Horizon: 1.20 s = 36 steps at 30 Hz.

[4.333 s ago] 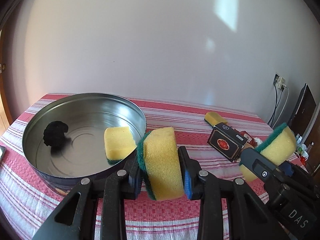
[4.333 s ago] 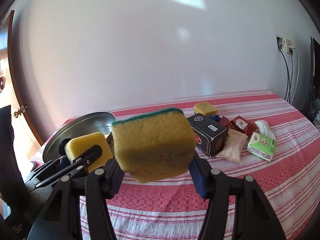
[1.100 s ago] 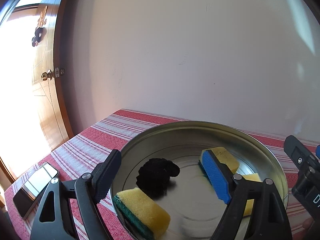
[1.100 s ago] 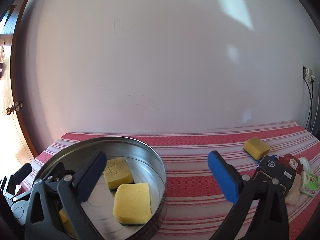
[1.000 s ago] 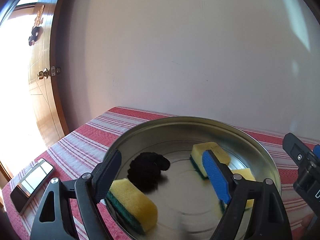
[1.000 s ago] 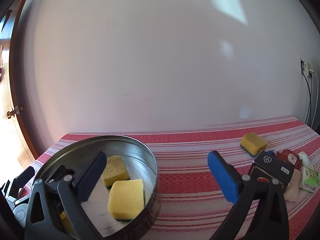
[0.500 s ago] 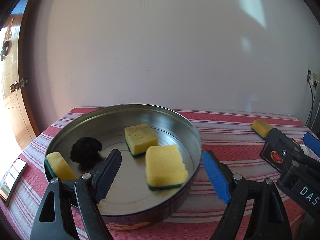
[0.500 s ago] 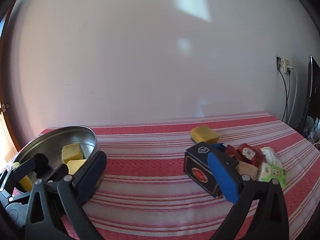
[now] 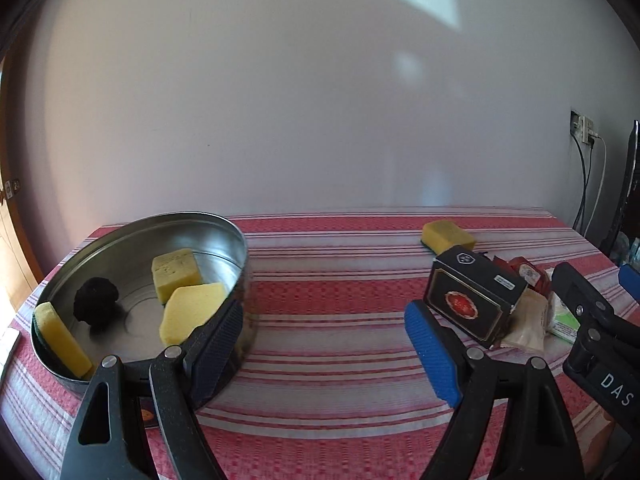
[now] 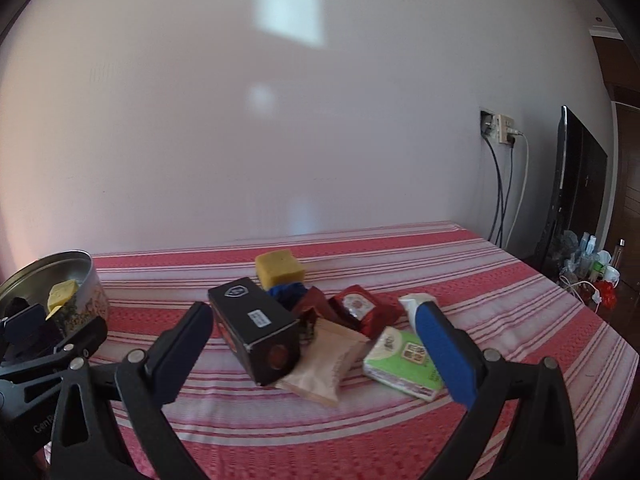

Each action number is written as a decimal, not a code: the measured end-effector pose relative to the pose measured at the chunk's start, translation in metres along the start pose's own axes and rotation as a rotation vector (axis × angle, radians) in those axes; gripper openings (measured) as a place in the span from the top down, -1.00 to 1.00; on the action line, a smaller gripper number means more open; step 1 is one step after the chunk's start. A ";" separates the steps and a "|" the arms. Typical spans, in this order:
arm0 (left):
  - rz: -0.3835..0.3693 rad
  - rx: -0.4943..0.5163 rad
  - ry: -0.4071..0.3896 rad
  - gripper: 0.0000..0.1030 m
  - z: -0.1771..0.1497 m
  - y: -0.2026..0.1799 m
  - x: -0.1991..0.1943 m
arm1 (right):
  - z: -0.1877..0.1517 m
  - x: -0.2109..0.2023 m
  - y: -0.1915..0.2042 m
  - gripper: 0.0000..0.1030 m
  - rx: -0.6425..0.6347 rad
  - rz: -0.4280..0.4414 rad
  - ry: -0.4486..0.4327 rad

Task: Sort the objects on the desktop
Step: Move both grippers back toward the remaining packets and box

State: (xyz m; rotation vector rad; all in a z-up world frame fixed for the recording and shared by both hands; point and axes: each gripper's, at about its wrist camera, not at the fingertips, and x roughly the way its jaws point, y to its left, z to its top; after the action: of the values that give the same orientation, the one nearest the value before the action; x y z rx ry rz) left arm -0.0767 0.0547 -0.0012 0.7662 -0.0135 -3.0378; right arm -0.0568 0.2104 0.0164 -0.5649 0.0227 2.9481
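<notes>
Both grippers have swung away from the round metal tin [image 9: 236, 240] since a second ago and now face the pile of loose items to its right. The left gripper [image 9: 320, 344] is spread wide and empty; the right gripper [image 10: 320, 344] is likewise spread and empty. Both sponges carried earlier now lie in the tin, so that delivery is judged complete and the next pick pending.

Count inside the tin: three yellow sponges [image 9: 176, 270] and one black ball [image 9: 96, 304].

Count outside, well right of the tin: one sponge [image 10: 279, 266], one black box [image 10: 256, 336], one beige packet [image 10: 324, 364], one green tissue pack [image 10: 404, 360] and red packets [image 10: 356, 306], number unclear. The sponge lies just behind the black box.
</notes>
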 end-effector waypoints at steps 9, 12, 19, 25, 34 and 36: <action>-0.099 0.058 0.080 -0.65 0.001 -0.056 0.007 | -0.002 0.006 -0.066 -0.99 0.077 -0.080 0.043; -0.109 0.097 0.101 -0.65 -0.001 -0.076 0.010 | -0.003 0.009 -0.084 -0.99 0.092 -0.101 0.057; -0.141 0.193 0.113 -0.65 -0.007 -0.118 0.011 | -0.007 0.011 -0.115 -0.99 0.112 -0.113 0.102; -0.096 0.240 0.107 -0.65 -0.005 -0.134 0.013 | -0.009 0.018 -0.128 -0.99 0.132 -0.084 0.150; -0.067 0.277 0.169 -0.65 -0.004 -0.140 0.032 | -0.010 0.028 -0.124 -0.99 0.087 -0.084 0.202; -0.078 0.273 0.186 -0.65 -0.004 -0.139 0.035 | -0.010 0.029 -0.125 -0.99 0.076 -0.094 0.211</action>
State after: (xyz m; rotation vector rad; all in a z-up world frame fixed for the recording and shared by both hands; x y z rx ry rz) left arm -0.1066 0.1934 -0.0227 1.0881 -0.4131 -3.0604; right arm -0.0617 0.3381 -0.0023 -0.8386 0.1259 2.7715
